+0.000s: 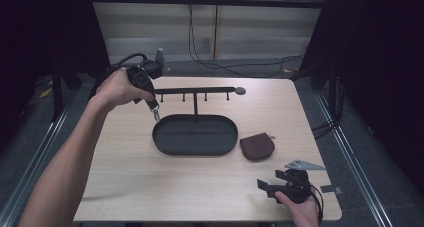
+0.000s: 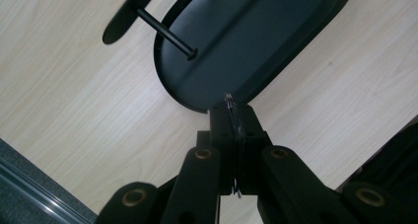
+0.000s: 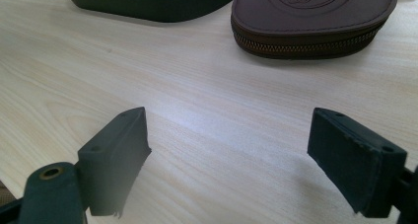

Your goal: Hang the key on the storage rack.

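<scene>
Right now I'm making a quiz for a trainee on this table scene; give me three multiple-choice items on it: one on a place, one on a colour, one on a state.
1. Where does the pouch lie relative to the oval tray?
A. inside it
B. on the table to its right
C. hung on the rack

2. What colour is the pouch?
A. brown
B. white
C. yellow

3. How do the right gripper jaws stand?
A. shut on the pouch
B. shut on nothing
C. open

Answers:
1 B, the high view shows it beside the tray's right end.
2 A, its zipped shell shows dark brown.
3 C, bare table shows between the spread jaws.
</scene>
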Motion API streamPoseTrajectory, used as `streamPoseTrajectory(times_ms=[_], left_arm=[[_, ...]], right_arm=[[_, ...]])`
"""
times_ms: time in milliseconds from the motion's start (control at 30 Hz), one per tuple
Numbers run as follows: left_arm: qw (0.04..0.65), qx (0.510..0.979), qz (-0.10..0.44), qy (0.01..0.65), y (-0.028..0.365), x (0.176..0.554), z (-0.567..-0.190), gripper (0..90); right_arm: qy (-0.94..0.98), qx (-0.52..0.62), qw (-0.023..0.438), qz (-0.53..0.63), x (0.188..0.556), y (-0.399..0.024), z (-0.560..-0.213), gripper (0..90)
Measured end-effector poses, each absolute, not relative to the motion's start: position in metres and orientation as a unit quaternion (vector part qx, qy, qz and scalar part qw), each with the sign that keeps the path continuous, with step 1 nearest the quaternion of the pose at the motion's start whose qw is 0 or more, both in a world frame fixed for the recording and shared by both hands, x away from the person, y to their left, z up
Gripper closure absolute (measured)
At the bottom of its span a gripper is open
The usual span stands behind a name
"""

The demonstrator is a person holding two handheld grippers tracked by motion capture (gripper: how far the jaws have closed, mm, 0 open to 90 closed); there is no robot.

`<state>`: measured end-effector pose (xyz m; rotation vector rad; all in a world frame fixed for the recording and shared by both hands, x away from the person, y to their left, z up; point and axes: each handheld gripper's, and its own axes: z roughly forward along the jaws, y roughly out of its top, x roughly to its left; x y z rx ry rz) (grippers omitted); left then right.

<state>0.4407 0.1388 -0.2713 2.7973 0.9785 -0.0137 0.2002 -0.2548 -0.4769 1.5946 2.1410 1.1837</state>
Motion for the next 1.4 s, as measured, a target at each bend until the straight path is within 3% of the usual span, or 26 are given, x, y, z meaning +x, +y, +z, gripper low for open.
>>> streamPoseTrajectory(times_ms=[733, 1400], left_arm=[[0.089, 0.931, -0.012, 0.353, 0.131, 0.469, -0.283, 89.2], [0.094, 0.923, 0.015, 0.374, 0.134, 0.475, -0.287, 89.8]], right_arm=[[0.733, 0.540, 0.105, 0.401, 0.200, -0.254, -0.477, 15.2], [0.734, 0.539, 0.105, 0.399, 0.200, -0.253, -0.478, 15.3]])
